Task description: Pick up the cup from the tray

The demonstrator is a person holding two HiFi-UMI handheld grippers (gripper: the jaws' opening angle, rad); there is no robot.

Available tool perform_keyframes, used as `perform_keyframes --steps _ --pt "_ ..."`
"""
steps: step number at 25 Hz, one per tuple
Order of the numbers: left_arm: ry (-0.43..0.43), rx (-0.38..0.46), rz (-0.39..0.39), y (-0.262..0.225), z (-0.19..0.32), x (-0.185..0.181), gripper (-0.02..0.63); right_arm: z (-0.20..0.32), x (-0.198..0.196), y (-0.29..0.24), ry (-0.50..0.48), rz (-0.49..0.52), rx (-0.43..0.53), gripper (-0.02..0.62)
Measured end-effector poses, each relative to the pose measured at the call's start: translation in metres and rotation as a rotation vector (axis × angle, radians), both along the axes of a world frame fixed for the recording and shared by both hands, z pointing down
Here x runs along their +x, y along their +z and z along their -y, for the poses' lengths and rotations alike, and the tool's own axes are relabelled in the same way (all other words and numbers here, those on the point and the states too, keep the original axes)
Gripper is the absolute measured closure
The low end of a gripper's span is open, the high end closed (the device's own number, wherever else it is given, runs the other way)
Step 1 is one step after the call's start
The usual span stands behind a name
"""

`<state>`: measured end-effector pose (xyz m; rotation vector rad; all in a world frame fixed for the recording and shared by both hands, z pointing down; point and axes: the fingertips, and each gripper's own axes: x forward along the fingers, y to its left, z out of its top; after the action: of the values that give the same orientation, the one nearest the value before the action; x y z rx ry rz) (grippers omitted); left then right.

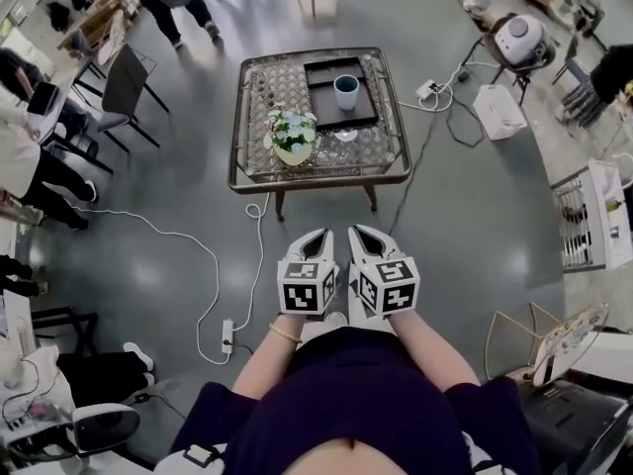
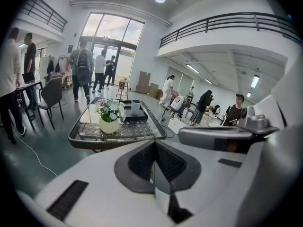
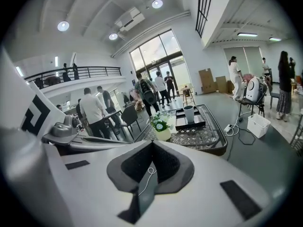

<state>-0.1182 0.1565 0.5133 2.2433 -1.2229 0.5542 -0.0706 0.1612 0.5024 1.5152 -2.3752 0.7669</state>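
left tongs (image 1: 320, 236) closed, empty | right tongs (image 1: 355, 232) closed, empty | teal cup (image 1: 346, 91) upright, black tray (image 1: 320, 108)

The head view looks steeply down; both gripper views face level toward the same distant table (image 1: 321, 179).

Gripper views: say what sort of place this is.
Probably a large open lobby or hall used as workspace: a mezzanine railing, tall glass entrance doors, and people standing about.
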Motion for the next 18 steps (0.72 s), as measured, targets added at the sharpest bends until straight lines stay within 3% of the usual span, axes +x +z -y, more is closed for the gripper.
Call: perform_keyframes --steps 18 --pt "-0.062 -0.021 0.003 0.004 0.170 0.059 0.598 0.180 0.071 0.006 -0.029 -0.022 -0.028 0.586"
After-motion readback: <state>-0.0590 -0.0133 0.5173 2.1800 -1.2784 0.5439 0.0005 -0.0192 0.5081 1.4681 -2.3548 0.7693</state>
